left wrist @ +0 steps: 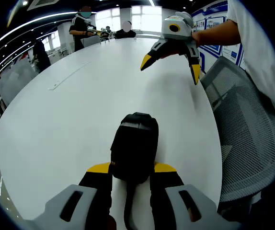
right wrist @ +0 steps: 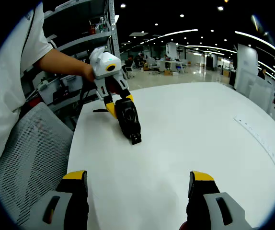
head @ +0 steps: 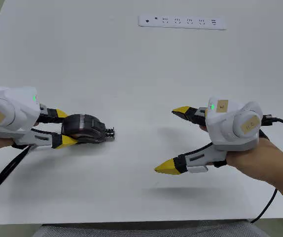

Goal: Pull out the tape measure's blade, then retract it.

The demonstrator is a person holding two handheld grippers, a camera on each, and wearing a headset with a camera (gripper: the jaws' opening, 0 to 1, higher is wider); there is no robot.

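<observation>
Near the left edge of the table (head: pixel 131 64): left gripper (head: pixel 68 127), clamped across the sides of the tape measure (head: pixel 85 128). Case lying flat on the table, pinned between both yellow tips. Judged a bracing hold, to stop the case sliding under a pull. Confirmed from the left gripper view: black case (left wrist: pixel 135 143) squarely between the jaws, seated deep. Blade fully wound in; hook (head: pixel 110 132) just proud of the case mouth, pointed across the table toward the right side. Orientation judged deliberate, to present the hook to the other tool. Bare table between hook and right gripper (head: pixel 165 140); no contact. Right gripper spread wide, holding nothing, hovering toward the table's right edge, tips aimed at the hook. Seen likewise from the right gripper view: own jaws well apart, tape measure (right wrist: pixel 129 117) ahead, hook end nearest. Judged stage: start of the pull, extraction not yet begun. Next requirement: a narrow pinch on a small hook; risk of slipping off, or of dragging the case under a weak left hold. At the far edge: power strip (head: pixel 182 21), well apart, of no bearing.
</observation>
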